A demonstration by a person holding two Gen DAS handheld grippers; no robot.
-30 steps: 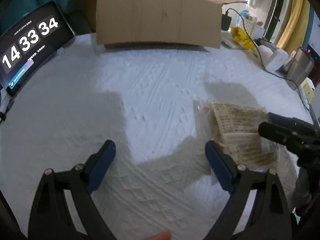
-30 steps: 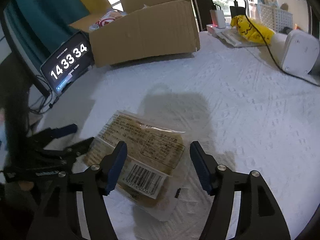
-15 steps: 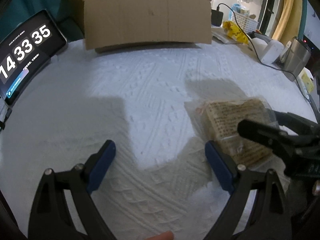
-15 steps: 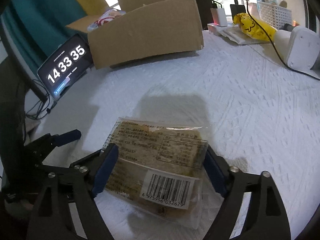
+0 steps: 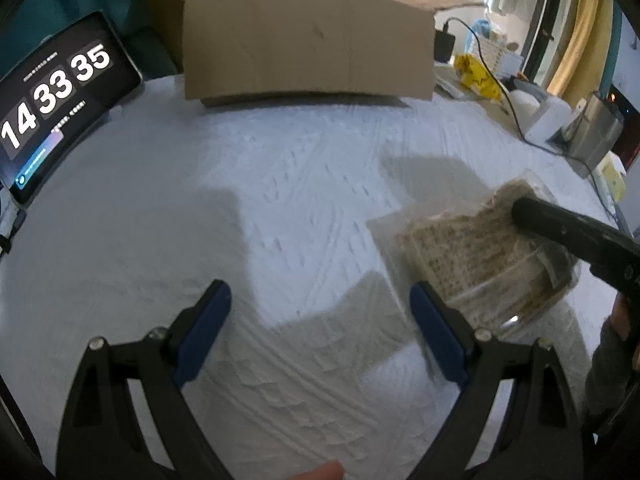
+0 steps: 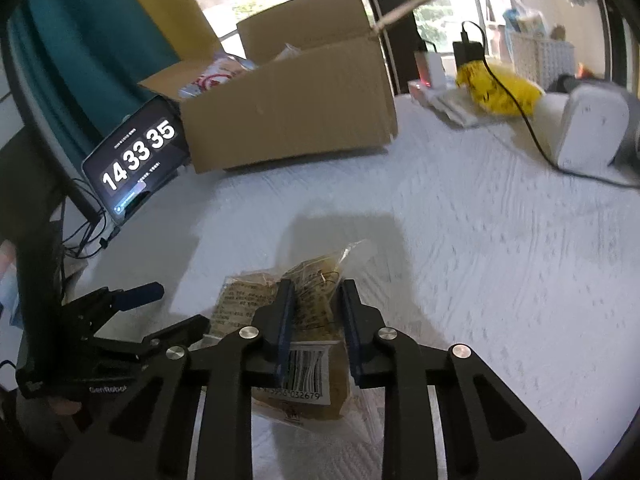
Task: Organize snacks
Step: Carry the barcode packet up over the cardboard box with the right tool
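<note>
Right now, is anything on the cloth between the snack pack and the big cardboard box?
No. Between the pack and the box there is only bare white cloth with a shadow, seen in both views.

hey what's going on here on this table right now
A person is sorting snacks with a handheld gripper in each hand. The right gripper is closing its jaws on a clear-wrapped snack packet, squeezing it on the white tablecloth. The left gripper hangs open beside it, holding nothing. An open cardboard box with other snacks inside sits at the back, next to a tablet showing a clock.
</note>
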